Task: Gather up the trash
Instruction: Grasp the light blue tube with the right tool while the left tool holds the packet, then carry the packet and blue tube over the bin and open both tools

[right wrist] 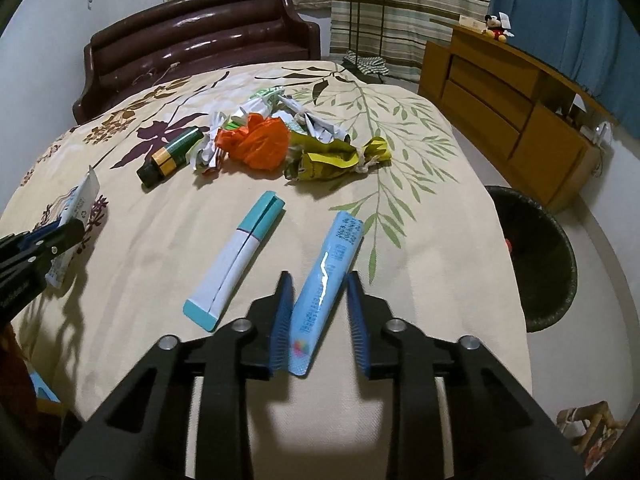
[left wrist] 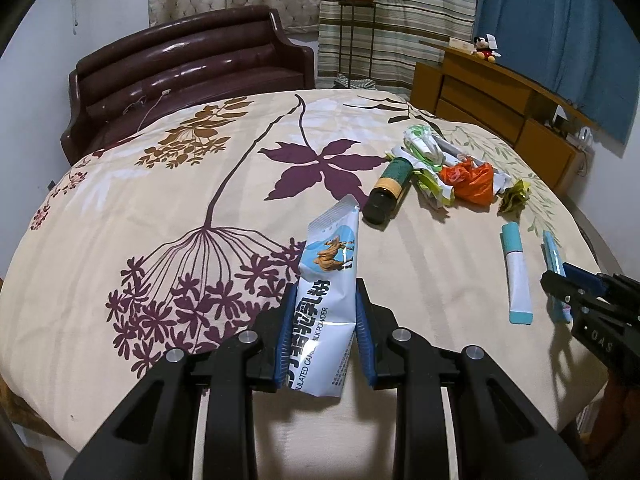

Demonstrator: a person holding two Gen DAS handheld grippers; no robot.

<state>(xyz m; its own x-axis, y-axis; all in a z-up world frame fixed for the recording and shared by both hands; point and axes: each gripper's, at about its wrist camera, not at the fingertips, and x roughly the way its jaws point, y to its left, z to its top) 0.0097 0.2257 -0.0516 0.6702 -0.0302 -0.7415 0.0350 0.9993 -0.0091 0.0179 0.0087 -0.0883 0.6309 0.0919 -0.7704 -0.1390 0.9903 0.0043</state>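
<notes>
My left gripper (left wrist: 326, 292) is shut on a white-and-blue camel milk powder sachet (left wrist: 326, 280) and holds it upright over the floral tablecloth (left wrist: 160, 184). My right gripper (right wrist: 318, 286) has its jaws around a light blue sachet (right wrist: 330, 280), which lies between the pads with a small gap on the right side. A teal-and-white sachet (right wrist: 236, 272) lies left of it. Further back lie a dark green bottle (right wrist: 170, 156), an orange plastic bag (right wrist: 256, 144), a yellow-green wrapper (right wrist: 336, 158) and crumpled paper wrappers (right wrist: 272, 100).
A black trash bin (right wrist: 536, 256) stands on the floor right of the table. A dark red sofa (left wrist: 180, 64) is behind the table. A wooden cabinet (right wrist: 508, 100) with a Mickey toy (right wrist: 496, 28) stands at the right. A plant stand (left wrist: 358, 32) is by the curtains.
</notes>
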